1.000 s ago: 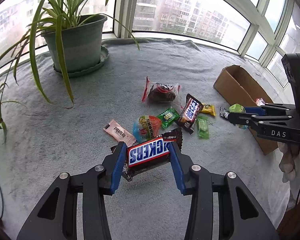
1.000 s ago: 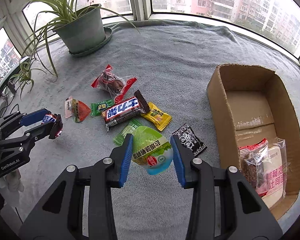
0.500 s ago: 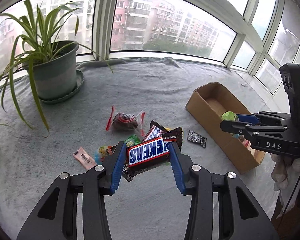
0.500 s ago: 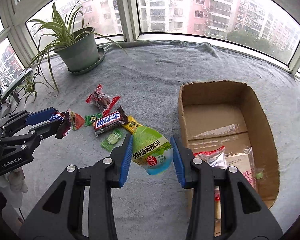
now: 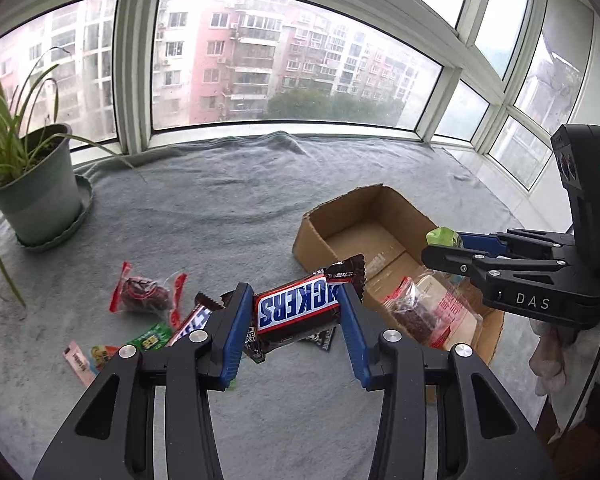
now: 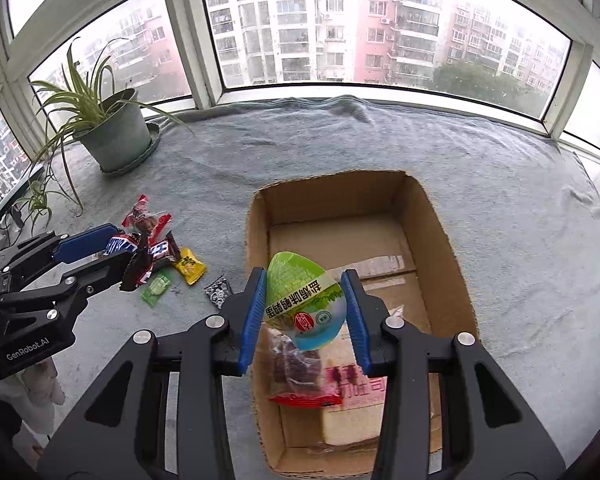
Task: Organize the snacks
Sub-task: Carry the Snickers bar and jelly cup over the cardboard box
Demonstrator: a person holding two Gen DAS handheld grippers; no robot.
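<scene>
The left gripper (image 5: 298,312) was clamped on a Snickers bar (image 5: 296,309), holding it up in the air above the gray blanket (image 5: 220,208). The right gripper (image 6: 305,310) was clamped on a green egg-shaped snack (image 6: 304,300), and it hung right over the cardboard box (image 6: 440,220).

This looked like the carrying step: two snacks were on their way to the box. The box had two packets in it, a red one (image 6: 300,372) and a pale one (image 6: 352,400).

Next, the right gripper would need to go down a little and let its jaws part so the egg drops in. The left gripper was not over the box, so it needed to move across first.

More snacks lay on the blanket, like a yellow candy (image 6: 189,266) and a small black packet (image 6: 219,290). There may be others hidden behind the left gripper.
</scene>
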